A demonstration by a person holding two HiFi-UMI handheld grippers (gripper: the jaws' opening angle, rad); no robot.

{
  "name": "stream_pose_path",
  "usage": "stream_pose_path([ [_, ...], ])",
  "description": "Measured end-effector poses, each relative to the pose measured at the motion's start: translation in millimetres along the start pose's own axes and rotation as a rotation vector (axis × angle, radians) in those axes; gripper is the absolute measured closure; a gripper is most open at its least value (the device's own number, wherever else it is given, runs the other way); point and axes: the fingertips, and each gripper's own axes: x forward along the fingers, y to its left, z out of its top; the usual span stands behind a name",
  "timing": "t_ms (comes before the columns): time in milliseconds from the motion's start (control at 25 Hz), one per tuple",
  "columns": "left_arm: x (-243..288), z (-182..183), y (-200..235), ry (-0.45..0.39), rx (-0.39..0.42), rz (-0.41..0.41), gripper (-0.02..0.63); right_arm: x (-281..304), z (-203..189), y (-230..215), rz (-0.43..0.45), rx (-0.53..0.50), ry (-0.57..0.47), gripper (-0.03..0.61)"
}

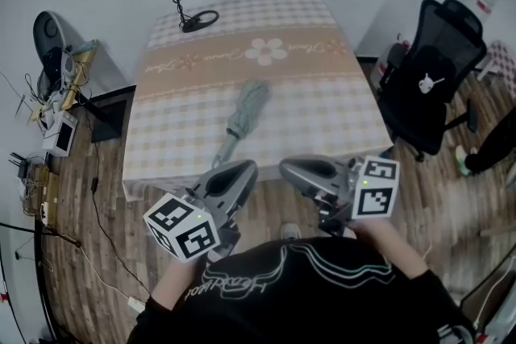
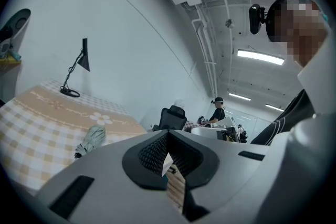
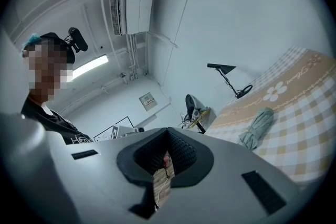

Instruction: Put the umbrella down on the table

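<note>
We see the folded umbrella lying flat mid-bench, handle toward 7 o'clock, with our left tool and right tool both closed on nothing at 6 o'clock, so only a stray swing might knock it off.

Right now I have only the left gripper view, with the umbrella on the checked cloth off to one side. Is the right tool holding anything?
Observer: No. In its own view the right tool is shut with nothing between its jaws.
Operator: Does the whole umbrella rest on the table?
Observer: Yes. The head view shows the umbrella lying slanted and wholly on the table, its thin end toward the near edge.
Operator: Is either tool touching it?
Observer: No. In the head view the left tool and the right tool sit side by side at the table's near edge, and neither touches the umbrella.
</note>
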Motion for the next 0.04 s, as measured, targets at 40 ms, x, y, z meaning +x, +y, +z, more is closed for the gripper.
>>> stream_pose_path([
  [40,-1.7,-0.2,0.8,0.003,-0.003,0.004,0.615,0.9,-0.4,1.1,-0.002,0.004,-0.002,0.568],
])
